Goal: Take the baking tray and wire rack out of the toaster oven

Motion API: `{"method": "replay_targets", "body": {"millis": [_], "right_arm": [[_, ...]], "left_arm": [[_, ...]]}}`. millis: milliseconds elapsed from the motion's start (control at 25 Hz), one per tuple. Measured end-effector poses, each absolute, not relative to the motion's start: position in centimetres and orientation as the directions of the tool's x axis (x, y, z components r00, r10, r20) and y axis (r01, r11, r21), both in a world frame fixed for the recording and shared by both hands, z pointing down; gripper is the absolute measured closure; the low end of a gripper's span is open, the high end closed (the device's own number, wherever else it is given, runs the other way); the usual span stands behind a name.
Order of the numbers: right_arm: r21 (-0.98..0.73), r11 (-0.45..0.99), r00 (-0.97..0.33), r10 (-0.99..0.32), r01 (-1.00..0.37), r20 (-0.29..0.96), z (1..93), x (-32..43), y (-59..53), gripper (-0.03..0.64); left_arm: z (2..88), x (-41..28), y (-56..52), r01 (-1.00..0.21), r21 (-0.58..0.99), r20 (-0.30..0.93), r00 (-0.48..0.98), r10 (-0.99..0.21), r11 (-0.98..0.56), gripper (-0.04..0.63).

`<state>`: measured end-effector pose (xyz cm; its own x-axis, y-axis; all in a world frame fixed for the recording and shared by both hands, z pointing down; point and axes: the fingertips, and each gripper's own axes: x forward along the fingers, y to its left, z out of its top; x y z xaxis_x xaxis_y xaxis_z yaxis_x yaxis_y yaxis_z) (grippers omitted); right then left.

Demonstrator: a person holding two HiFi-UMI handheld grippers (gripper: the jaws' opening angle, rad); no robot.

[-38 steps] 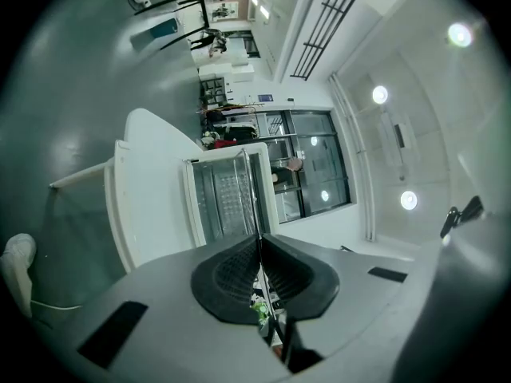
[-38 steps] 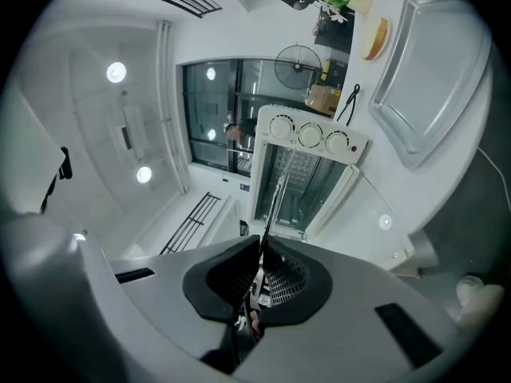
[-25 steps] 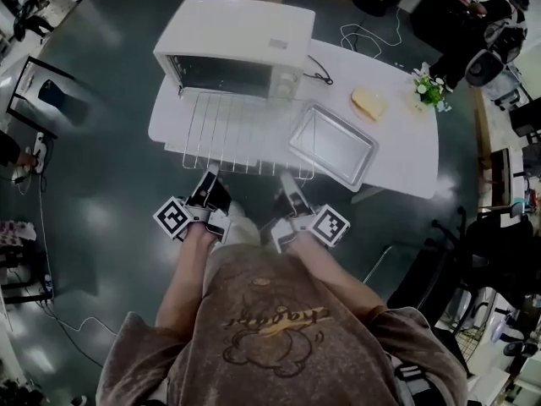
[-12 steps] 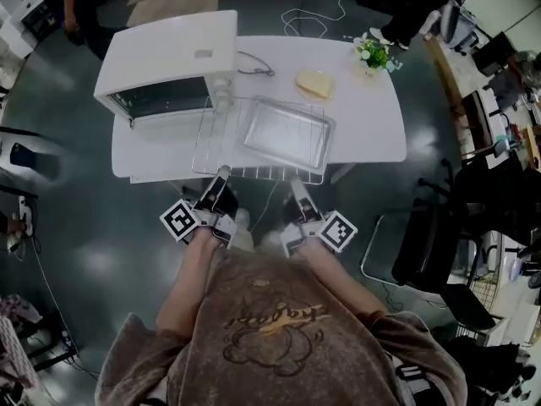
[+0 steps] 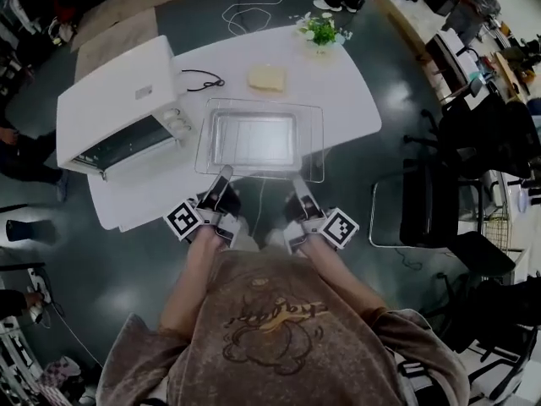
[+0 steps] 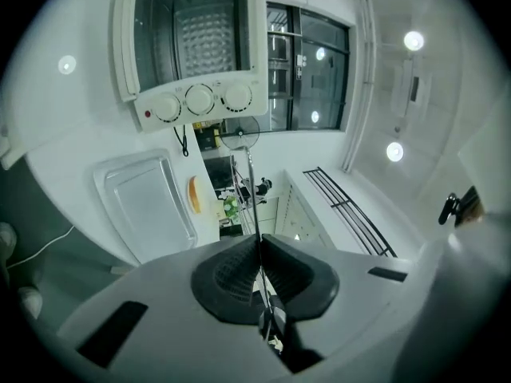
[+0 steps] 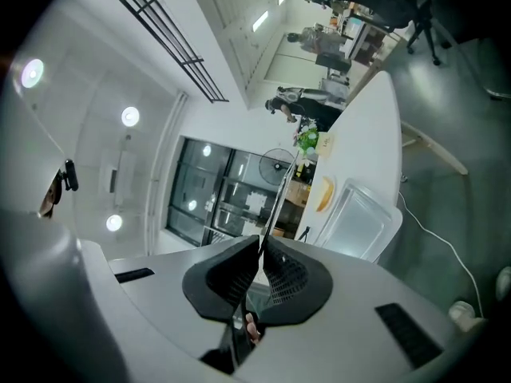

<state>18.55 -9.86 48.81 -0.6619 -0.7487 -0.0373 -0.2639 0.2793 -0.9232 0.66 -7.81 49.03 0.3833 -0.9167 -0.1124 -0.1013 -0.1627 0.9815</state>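
The wire rack (image 5: 311,138) is level over the middle of the white table (image 5: 338,83). It covers the silver baking tray (image 5: 254,138), which lies on the table; whether the two touch I cannot tell. My left gripper (image 5: 222,178) is shut on the rack's near edge at the left, and my right gripper (image 5: 297,184) is shut on it at the right. In the left gripper view (image 6: 259,250) and the right gripper view (image 7: 261,250) a thin rack wire runs edge-on between the pads. The white toaster oven (image 5: 118,108) stands at the table's left with its front open.
A slice of bread (image 5: 266,78), a small potted plant (image 5: 319,30) and the oven's black cable (image 5: 203,81) lie behind the tray. A black chair (image 5: 431,201) stands to the right of the table. Other people and cluttered desks ring the room.
The rack has swung to the right, from the oven's open front to over the baking tray. Both grippers went with it, still shut on its near edge.
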Motion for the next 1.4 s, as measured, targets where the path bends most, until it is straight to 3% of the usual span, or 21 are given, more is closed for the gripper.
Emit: {"method": "replay_targets", "body": {"millis": [320, 1400], "right_arm": [[-0.94, 0.187, -0.595, -0.803, -0.285, 0.021, 52.1, 18.7, -10.7, 0.604], [-0.949, 0.044, -0.566, -0.811, -0.313, 0.149, 60.7, 16.6, -13.3, 0.606]], "left_arm": [[52.1, 0.7, -9.9, -0.084, 0.991, -0.059, 0.448, -0.892, -0.108, 0.589], [61.1, -1.4, -13.2, -0.115, 0.989, 0.138, 0.495, -0.858, 0.093, 0.588]]}}
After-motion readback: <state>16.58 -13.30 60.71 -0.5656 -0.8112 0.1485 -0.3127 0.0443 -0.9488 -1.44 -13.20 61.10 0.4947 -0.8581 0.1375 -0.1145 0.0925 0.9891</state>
